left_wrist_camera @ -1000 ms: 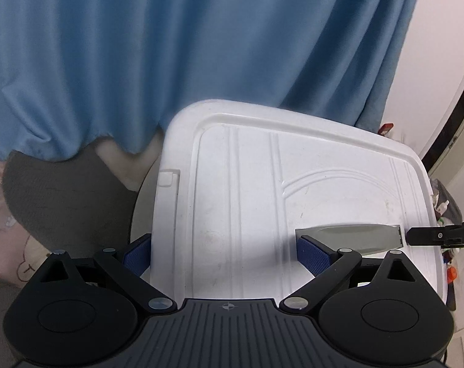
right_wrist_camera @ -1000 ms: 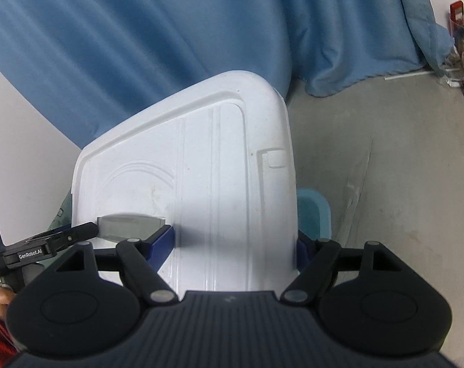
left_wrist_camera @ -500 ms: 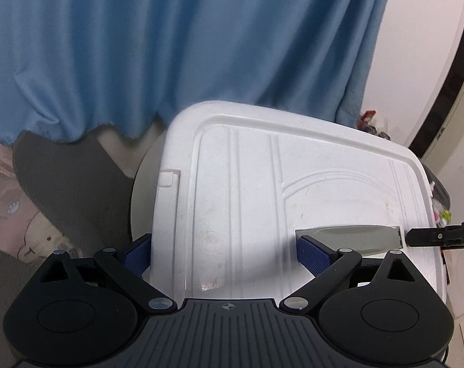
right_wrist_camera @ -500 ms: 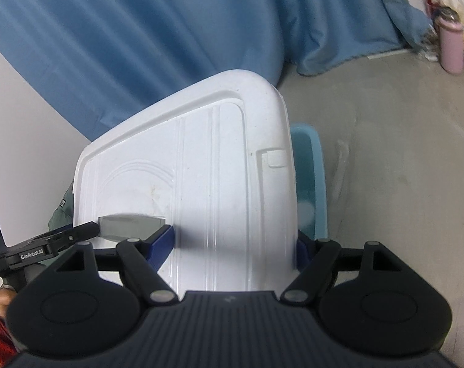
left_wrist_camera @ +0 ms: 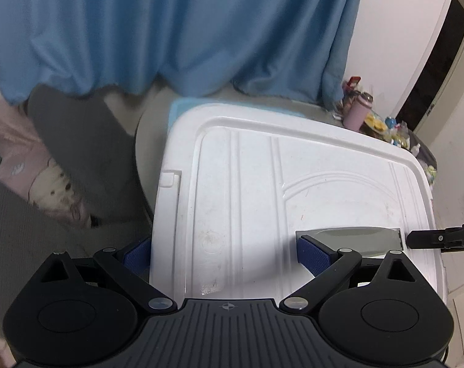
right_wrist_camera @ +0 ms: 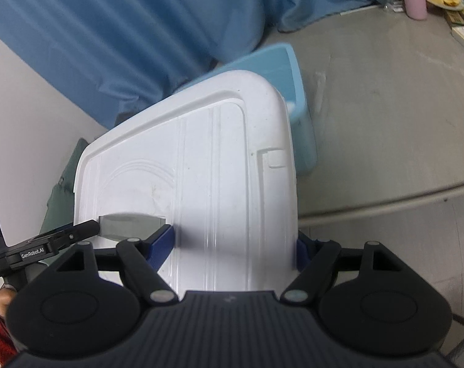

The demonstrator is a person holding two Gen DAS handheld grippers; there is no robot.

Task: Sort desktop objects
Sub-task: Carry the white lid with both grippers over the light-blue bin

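The left gripper (left_wrist_camera: 226, 256) and right gripper (right_wrist_camera: 235, 245) each clench one end of the white lid (left_wrist_camera: 293, 190), carried above the blue bin (right_wrist_camera: 296, 104) near the table's edge. Uneven pull could slip the smooth plastic from the pads.

Legible text: "GenRobot.AI", white lettering on the black body of the left gripper (right_wrist_camera: 38, 250) as seen at the lower left of the right wrist view. Partial characters, apparently "AS", with smaller lines beneath them on the same unit at the frame edge; these cannot be read. No other readable text, numbers or signs.
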